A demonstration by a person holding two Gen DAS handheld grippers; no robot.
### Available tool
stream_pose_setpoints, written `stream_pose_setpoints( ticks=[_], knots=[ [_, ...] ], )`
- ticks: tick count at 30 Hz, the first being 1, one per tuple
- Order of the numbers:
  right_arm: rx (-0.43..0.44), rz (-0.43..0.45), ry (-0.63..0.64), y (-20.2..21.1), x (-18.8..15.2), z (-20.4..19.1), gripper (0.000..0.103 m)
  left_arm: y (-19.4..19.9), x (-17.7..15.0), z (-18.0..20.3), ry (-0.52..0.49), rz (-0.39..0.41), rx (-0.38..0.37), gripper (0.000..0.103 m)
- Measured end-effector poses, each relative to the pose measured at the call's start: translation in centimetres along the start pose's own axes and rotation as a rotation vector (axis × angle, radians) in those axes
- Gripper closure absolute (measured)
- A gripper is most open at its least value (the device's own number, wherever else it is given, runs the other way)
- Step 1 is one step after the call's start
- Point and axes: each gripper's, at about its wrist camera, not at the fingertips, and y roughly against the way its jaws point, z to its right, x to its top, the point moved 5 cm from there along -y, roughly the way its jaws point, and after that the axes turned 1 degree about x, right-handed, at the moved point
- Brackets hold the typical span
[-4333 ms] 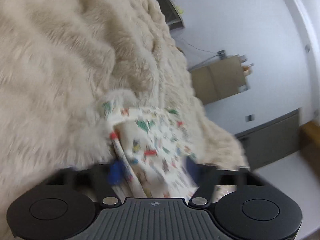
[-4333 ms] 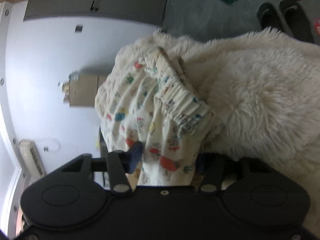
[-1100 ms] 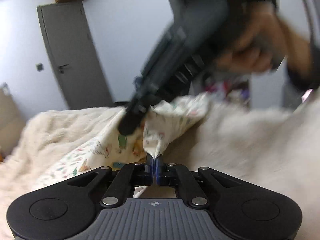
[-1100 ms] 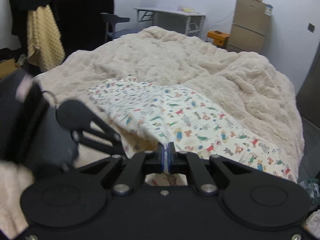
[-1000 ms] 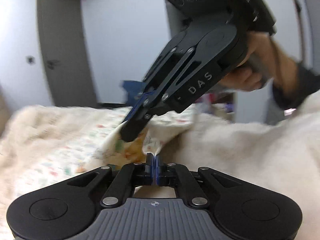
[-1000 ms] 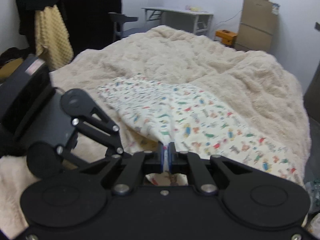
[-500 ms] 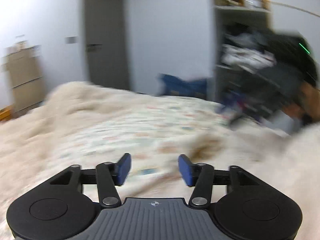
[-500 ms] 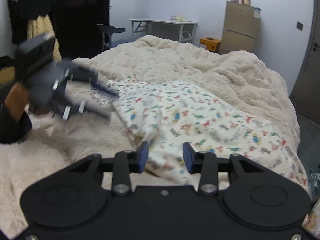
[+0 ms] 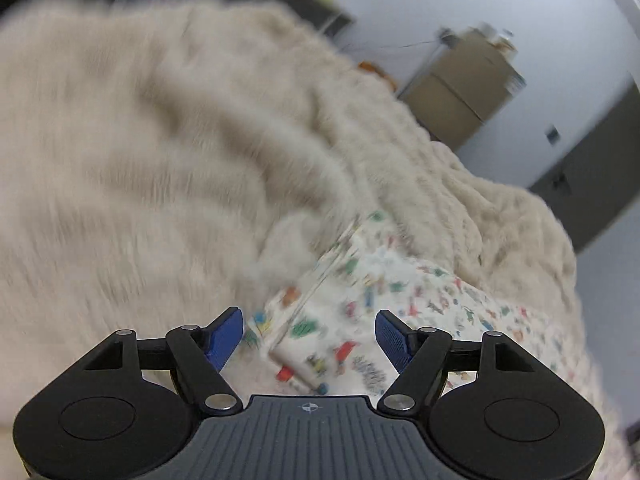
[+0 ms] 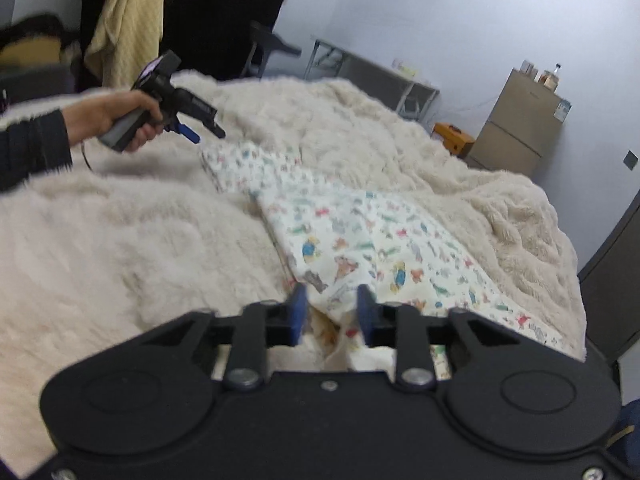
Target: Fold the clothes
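Here, only the right view shows a hand (image 10: 120,120) holding the left gripper (image 10: 204,134), jaws opening over the printed cloth (image 10: 360,232) on the fluffy blanket (image 10: 140,240). The right gripper (image 10: 330,308) jaws, still apart, are closing around the cloth's near fold.

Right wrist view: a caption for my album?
Right tongs closing around a printed garment's near edge on a fluffy blanket.
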Motion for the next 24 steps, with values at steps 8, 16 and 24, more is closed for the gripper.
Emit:
stream_pose_setpoints(
  ticks=[8,16,24],
  knots=[
    [0.055,-0.121,0.006,-2.1,-2.8,0.4,0.103,-0.3,0.2,0.7,-0.036,0.056,-0.064,0.096],
    [0.114,-0.053,-0.237,1.4,-4.4,5.2,0.055,3.5,3.6,3.3,-0.16,0.139,-0.014,0.095],
    [0.099,0.18,-1.249,8.5,-19.1,20.7,0.048,6.2,2.5,5.1,-0.229,0.238,0.18,0.039]
  ],
)
